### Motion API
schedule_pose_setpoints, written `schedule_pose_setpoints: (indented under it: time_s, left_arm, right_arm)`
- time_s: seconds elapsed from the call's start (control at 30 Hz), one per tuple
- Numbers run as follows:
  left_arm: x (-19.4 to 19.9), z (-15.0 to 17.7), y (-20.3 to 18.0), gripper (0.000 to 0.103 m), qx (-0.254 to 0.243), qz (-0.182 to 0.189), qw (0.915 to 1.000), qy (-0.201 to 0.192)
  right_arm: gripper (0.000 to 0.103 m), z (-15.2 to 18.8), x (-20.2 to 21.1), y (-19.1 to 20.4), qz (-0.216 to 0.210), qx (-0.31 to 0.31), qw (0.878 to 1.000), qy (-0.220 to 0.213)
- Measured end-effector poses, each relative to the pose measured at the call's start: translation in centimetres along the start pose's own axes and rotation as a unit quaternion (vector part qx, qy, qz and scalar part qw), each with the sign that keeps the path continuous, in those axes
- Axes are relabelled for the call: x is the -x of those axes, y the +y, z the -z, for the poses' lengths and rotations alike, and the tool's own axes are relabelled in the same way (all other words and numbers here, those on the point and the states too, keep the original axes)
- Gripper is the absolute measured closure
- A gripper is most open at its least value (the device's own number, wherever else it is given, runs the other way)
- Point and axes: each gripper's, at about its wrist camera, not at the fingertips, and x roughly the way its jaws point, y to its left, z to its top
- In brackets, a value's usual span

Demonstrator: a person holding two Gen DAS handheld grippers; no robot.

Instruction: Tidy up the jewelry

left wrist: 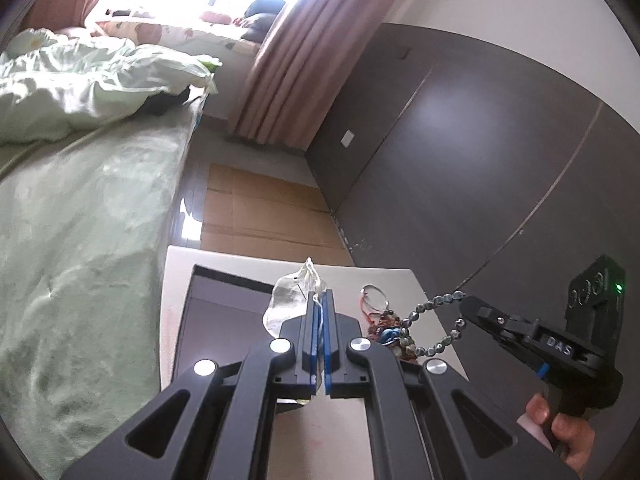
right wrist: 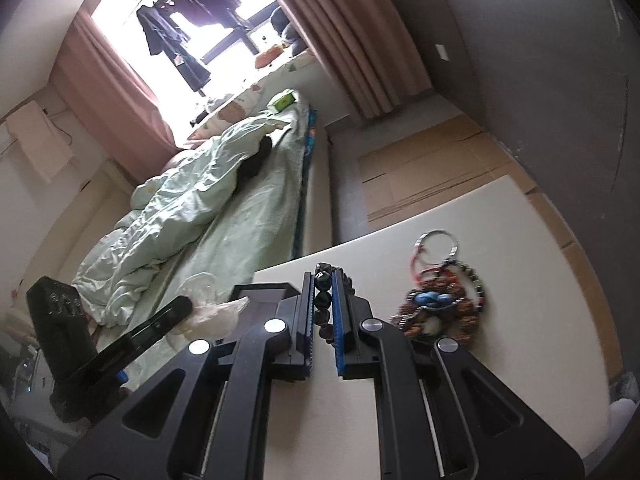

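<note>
My left gripper (left wrist: 319, 300) is shut on a clear plastic bag (left wrist: 294, 300) with a white string, held above a dark tray (left wrist: 224, 312) on the white table (left wrist: 176, 280). My right gripper (right wrist: 323, 280) is shut on a grey-blue bead bracelet (right wrist: 322, 300); in the left wrist view the bracelet (left wrist: 432, 320) hangs from its tip (left wrist: 466, 306). A pile of jewelry (right wrist: 434, 304) with a blue piece, red cord and metal rings (right wrist: 436, 242) lies on the table (right wrist: 520, 264) to the right; it also shows in the left wrist view (left wrist: 386, 328).
A bed with a green duvet (left wrist: 80, 208) runs along the left. Cardboard sheets (left wrist: 260, 212) lie on the floor beyond the table. A dark wall panel (left wrist: 460, 152) and pink curtain (left wrist: 288, 72) stand behind.
</note>
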Motion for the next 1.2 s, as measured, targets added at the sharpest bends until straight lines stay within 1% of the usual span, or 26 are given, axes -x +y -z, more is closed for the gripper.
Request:
schedule_pose_setpoints:
  time_s: [0.1, 0.17, 0.2, 0.23, 0.27, 0.3, 0.33, 0.37, 0.5, 0.63, 0.8, 0.9, 0.97, 1.0, 1.03, 1.07, 1.1, 1.17, 1.2]
  left_arm:
    - [-0.7, 0.0, 0.8, 0.102, 0.015, -0.004, 0.9999, 0.007]
    - [-1.5, 0.0, 1.3, 0.102, 0.021, -0.016, 0.9995, 0.015]
    - [-2.0, 0.0, 1.6, 0.096, 0.028, -0.017, 0.9992, 0.025]
    - [-2.3, 0.0, 1.9, 0.077, 0.033, -0.016, 0.9988, 0.031]
    - [-2.5, 0.0, 2.2, 0.062, 0.043, -0.015, 0.9983, 0.035]
    - [-2.1, -0.1, 2.4, 0.033, 0.052, -0.017, 0.9982, 0.026]
    - [-1.7, -0.3, 2.6, 0.026, 0.057, -0.018, 0.9982, 0.011]
    - [-0.8, -0.5, 2.6, 0.026, 0.058, -0.020, 0.9981, -0.009]
    - [0.7, -1.2, 3.5, 0.026, 0.066, -0.039, 0.9967, -0.028]
    - [2.0, -1.4, 4.8, 0.026, 0.079, -0.059, 0.9946, -0.032]
    - [3.1, -1.6, 5.3, 0.026, 0.081, -0.066, 0.9938, -0.038]
    - [3.3, -1.6, 5.7, 0.026, 0.085, -0.065, 0.9936, -0.037]
    - [3.5, -1.6, 5.7, 0.026, 0.085, -0.065, 0.9935, -0.037]
    - [3.5, -1.6, 5.7, 0.026, 0.085, -0.064, 0.9936, -0.037]
    - [3.6, -1.6, 5.7, 0.026, 0.085, -0.064, 0.9937, -0.037]
    - [3.5, -1.7, 5.7, 0.026, 0.084, -0.065, 0.9937, -0.036]
    - [3.6, -1.7, 5.8, 0.026, 0.083, -0.065, 0.9937, -0.035]
    - [3.6, -1.7, 5.8, 0.026, 0.083, -0.065, 0.9938, -0.035]
    - [3.6, -1.7, 5.8, 0.026, 0.083, -0.065, 0.9938, -0.035]
  right_arm:
    - [0.094, 0.3, -0.6, 1.0, -0.009, 0.004, 1.000, 0.002]
    - [0.094, 0.5, -1.2, 1.6, -0.016, 0.005, 1.000, 0.005]
    - [0.094, 0.6, -1.5, 1.9, -0.018, 0.006, 1.000, 0.007]
    - [0.094, 0.7, -1.9, 2.3, -0.023, 0.006, 1.000, 0.009]
    - [0.094, 0.7, -2.0, 2.3, -0.025, 0.005, 1.000, 0.010]
    - [0.094, 0.7, -2.3, 2.5, -0.028, 0.004, 1.000, 0.011]
    - [0.094, 0.9, -2.6, 2.8, -0.033, 0.003, 0.999, 0.013]
    - [0.094, 0.9, -2.9, 3.0, -0.036, 0.002, 0.999, 0.015]
    - [0.094, 1.4, -4.2, 3.9, -0.047, 0.001, 0.999, 0.025]
    - [0.094, 2.0, -5.4, 4.8, -0.068, -0.005, 0.997, 0.036]
    - [0.094, 2.9, -7.0, 5.7, -0.092, -0.014, 0.994, 0.051]
    - [0.094, 3.4, -7.8, 6.4, -0.119, -0.022, 0.991, 0.057]
    - [0.094, 3.5, -8.7, 6.8, -0.146, -0.037, 0.987, 0.061]
    - [0.094, 3.7, -9.3, 6.9, -0.145, -0.040, 0.986, 0.067]
    - [0.093, 3.8, -9.8, 7.1, -0.127, -0.035, 0.988, 0.075]
    - [0.093, 4.0, -10.4, 7.2, -0.102, -0.025, 0.991, 0.086]
    - [0.092, 4.2, -11.2, 7.2, -0.075, -0.019, 0.991, 0.106]
    - [0.092, 4.3, -11.4, 6.8, -0.071, -0.026, 0.990, 0.116]
    - [0.092, 4.2, -11.0, 6.6, -0.067, -0.027, 0.991, 0.112]
